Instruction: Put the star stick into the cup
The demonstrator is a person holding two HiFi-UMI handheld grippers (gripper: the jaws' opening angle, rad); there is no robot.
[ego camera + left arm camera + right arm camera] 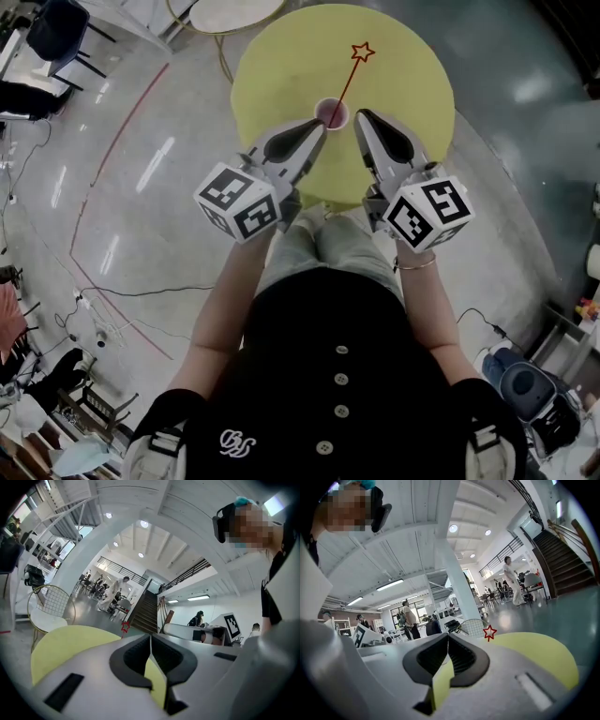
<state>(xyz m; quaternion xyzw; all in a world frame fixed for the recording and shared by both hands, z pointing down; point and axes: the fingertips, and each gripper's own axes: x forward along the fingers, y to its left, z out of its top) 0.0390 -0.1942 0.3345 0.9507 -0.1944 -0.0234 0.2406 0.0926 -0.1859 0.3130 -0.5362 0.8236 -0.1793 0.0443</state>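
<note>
A small pink-lined cup (331,113) stands on the round yellow table (412,66). A thin red stick (346,82) stands in the cup and leans up to the right, its outlined star (362,52) at the top. My left gripper (319,127) is shut and empty, with its tip just left of the cup. Just right of the cup sits my right gripper (361,115), also shut and empty. The star (125,626) peeks over the closed left gripper (150,637) in the left gripper view. The star (489,632) shows beyond the right gripper (448,636) in the right gripper view.
A wire chair with a round white seat (225,13) stands behind the table, also seen as the wire chair (47,616). Cables (141,292) and a red floor line (112,150) run along the left. A staircase (145,613) rises beyond. People stand far off.
</note>
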